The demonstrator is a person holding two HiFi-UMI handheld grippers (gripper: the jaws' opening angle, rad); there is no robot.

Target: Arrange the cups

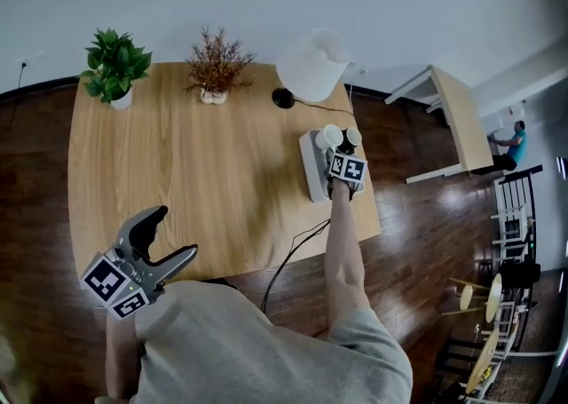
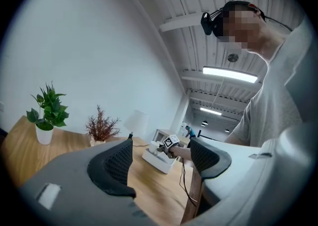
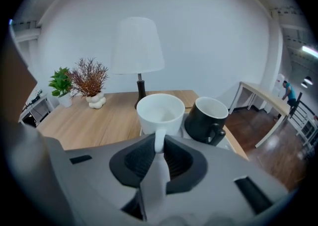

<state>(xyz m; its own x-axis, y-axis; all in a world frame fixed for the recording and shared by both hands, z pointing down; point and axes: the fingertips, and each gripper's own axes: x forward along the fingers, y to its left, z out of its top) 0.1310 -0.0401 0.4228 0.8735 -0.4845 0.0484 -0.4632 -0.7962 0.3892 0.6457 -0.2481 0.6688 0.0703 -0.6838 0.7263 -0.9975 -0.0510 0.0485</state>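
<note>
A white cup (image 3: 160,113) and a black cup (image 3: 206,119) stand side by side over a white tray (image 1: 312,167) near the table's right edge. My right gripper (image 3: 159,146) is shut on the white cup's handle, which sits pinched between the two dark pads. In the head view the right gripper (image 1: 338,150) reaches over the tray to the white cup (image 1: 330,136), with the black cup (image 1: 353,136) just right of it. My left gripper (image 1: 177,233) hovers at the table's near edge, open, with nothing between its jaws. In its own view the left gripper (image 2: 161,158) looks across the table toward the tray.
A white lamp (image 1: 311,65), a dried red plant (image 1: 215,69) and a green potted plant (image 1: 115,65) line the table's far side. A black cable (image 1: 293,251) runs off the near edge. A second table (image 1: 457,118) and a distant person (image 1: 512,145) are at the right.
</note>
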